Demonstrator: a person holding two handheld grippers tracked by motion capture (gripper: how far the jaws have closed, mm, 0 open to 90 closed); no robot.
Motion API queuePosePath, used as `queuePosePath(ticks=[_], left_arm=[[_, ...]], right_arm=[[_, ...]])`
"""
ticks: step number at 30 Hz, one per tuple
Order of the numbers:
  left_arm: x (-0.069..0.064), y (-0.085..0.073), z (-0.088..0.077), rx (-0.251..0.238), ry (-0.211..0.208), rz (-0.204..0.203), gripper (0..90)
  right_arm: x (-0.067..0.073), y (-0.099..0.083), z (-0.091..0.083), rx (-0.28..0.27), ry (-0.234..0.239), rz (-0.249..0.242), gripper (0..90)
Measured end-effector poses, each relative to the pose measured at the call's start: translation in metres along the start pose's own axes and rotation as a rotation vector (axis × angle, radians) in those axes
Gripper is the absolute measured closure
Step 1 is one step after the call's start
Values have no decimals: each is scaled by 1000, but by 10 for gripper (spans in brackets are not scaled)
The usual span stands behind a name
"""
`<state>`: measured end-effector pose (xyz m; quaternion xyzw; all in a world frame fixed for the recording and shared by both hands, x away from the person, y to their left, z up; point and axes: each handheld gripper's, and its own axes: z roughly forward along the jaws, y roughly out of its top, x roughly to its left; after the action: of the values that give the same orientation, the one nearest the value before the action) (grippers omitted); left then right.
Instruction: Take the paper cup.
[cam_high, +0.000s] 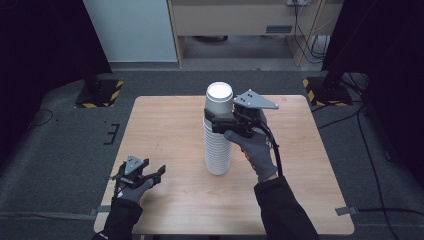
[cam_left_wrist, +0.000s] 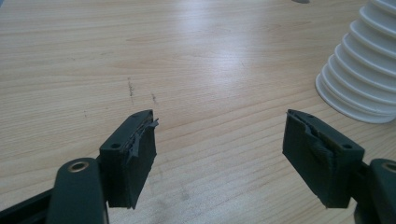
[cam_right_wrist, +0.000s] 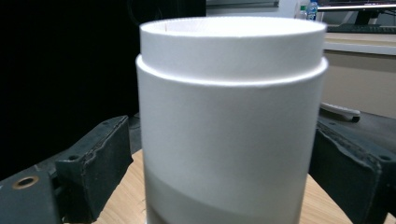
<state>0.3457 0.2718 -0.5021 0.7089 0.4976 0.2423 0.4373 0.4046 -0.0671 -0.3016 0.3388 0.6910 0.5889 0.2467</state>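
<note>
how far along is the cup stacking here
Done: a tall stack of cups stands upside down on the table. In hand: the right gripper brackets the top cup; whether it pinches is unclear. The left gripper rests open, apart. No loose cups lie on the table.

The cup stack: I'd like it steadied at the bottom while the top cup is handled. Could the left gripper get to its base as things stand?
Probably yes. The left gripper rests open on the table, and only bare wood lies between it and the cup stack; the right gripper sits high, at the top cup.
</note>
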Motion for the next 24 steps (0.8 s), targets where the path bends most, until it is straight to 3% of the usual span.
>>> queuePosePath(ticks=[10,24], left_arm=[[0,0,0,0,1,1,243],[0,0,0,0,2,2,242]], right_arm=[[-1,-7,14,17,-22,14,145],[0,-3,14,24,-32,9,163]])
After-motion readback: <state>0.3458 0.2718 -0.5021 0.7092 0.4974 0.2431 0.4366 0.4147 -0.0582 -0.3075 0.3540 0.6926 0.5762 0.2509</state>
